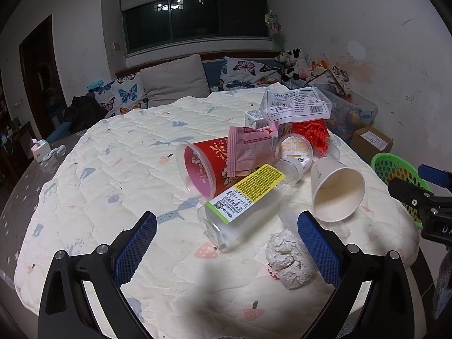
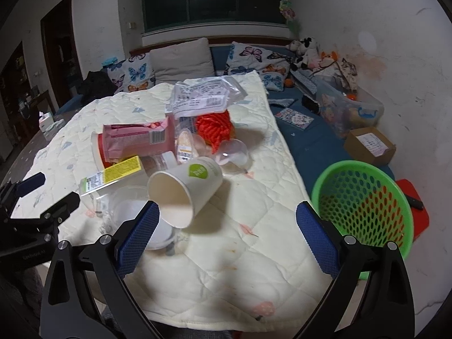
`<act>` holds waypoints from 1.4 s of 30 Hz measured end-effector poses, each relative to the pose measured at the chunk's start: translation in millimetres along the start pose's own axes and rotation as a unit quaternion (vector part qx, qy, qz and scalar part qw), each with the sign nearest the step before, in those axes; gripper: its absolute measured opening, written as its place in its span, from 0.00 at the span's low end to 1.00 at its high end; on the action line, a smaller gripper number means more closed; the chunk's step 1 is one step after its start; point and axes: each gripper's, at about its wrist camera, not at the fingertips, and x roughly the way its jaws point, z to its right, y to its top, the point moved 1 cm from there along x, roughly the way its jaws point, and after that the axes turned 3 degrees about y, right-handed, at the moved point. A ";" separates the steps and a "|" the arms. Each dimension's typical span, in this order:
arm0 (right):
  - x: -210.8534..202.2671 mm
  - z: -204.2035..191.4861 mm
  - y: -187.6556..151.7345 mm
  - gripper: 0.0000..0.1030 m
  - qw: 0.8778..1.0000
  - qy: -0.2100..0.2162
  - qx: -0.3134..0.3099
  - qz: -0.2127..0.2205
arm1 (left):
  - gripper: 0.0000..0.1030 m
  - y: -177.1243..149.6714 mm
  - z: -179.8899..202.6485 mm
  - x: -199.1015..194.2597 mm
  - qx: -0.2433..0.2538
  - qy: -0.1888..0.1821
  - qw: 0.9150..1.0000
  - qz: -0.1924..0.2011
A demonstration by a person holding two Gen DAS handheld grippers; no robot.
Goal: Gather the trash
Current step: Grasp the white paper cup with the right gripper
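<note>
A pile of trash lies on a white quilted table. In the left wrist view: a clear plastic bottle (image 1: 243,209) with a yellow-green label on its side, a red tub (image 1: 203,166), a pink wrapper (image 1: 251,149), a white paper cup (image 1: 336,192) on its side and a crumpled paper ball (image 1: 288,260). My left gripper (image 1: 227,243) is open, just short of the bottle and paper ball. In the right wrist view my right gripper (image 2: 227,231) is open, close to the paper cup (image 2: 183,192). A green basket (image 2: 367,206) stands at the right.
A clear printed bag (image 2: 203,96), a red net (image 2: 214,127) and a clear lid (image 2: 234,152) lie further back. A cardboard box (image 2: 370,144) and a plastic bin (image 2: 350,107) sit on the blue bench. Butterfly cushions (image 1: 121,96) line the back.
</note>
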 end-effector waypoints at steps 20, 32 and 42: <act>66.2 -3.8 39.3 0.91 0.988 0.090 0.093 -0.081 | 0.94 -5.7 -26.0 -0.6 -0.020 -0.001 1.000 -0.002; 129.6 35.5 34.1 0.84 0.937 0.158 0.233 -0.207 | 0.94 -7.0 -23.9 1.0 -0.012 -0.014 1.000 -0.005; 132.7 64.7 28.5 0.64 0.892 0.246 0.297 -0.235 | 0.94 -6.6 -7.2 0.9 0.018 -0.056 0.998 -0.008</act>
